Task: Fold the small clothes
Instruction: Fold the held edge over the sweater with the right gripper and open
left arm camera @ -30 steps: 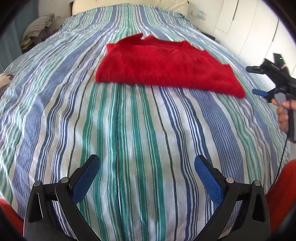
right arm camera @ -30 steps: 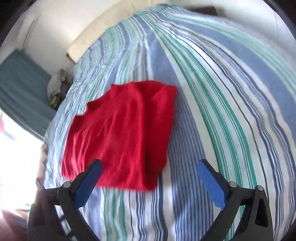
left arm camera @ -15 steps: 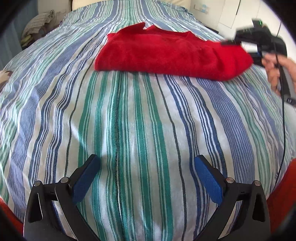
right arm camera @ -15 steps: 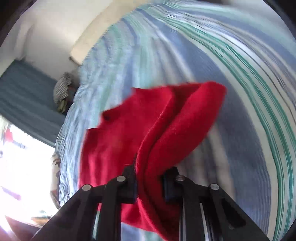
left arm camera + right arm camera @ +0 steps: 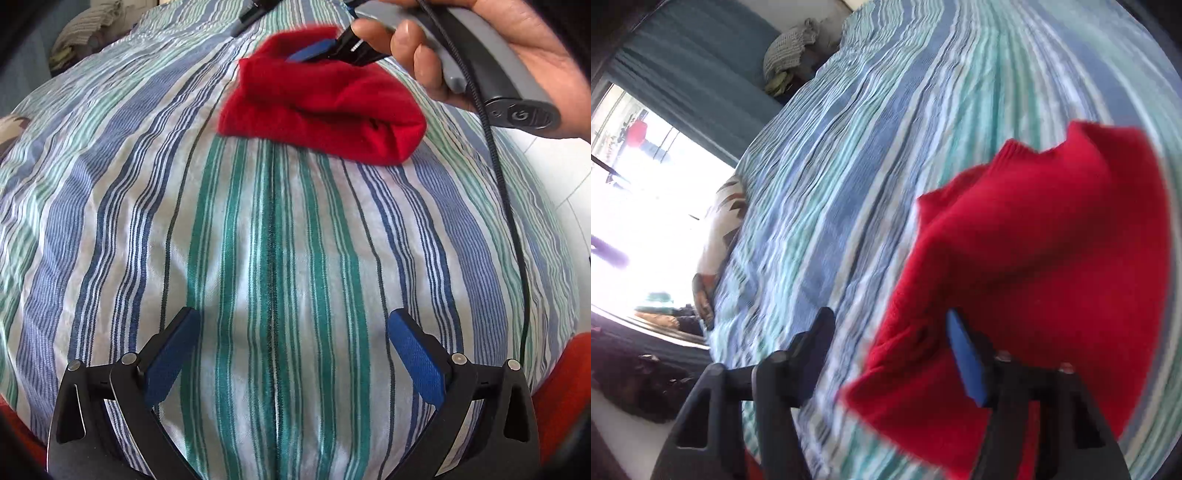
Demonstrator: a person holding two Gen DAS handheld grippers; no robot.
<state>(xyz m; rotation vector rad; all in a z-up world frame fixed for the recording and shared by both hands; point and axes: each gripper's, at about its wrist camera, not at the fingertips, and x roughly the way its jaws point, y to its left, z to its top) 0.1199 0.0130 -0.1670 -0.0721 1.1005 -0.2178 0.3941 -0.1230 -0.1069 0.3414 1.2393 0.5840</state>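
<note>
A small red knit garment (image 5: 317, 107) lies folded over on the striped bedspread (image 5: 273, 258) at the far middle. My right gripper (image 5: 295, 44), held by a hand, hovers right above it in the left wrist view. In the right wrist view the right gripper (image 5: 890, 332) has its jaws apart, and the red garment (image 5: 1034, 266) lies under and beside its right finger, not pinched. My left gripper (image 5: 291, 343) is open and empty, low over the near part of the bed, well short of the garment.
A pile of grey and green cloth (image 5: 786, 55) sits past the far corner of the bed. A patterned pillow (image 5: 720, 229) lies at the bed's left edge by a bright window. A black cable (image 5: 506, 206) hangs from the right gripper's handle.
My right gripper carried the garment's right end leftward over the rest, folding it in half, then opened and let go. My left gripper stayed open and nearly still.
</note>
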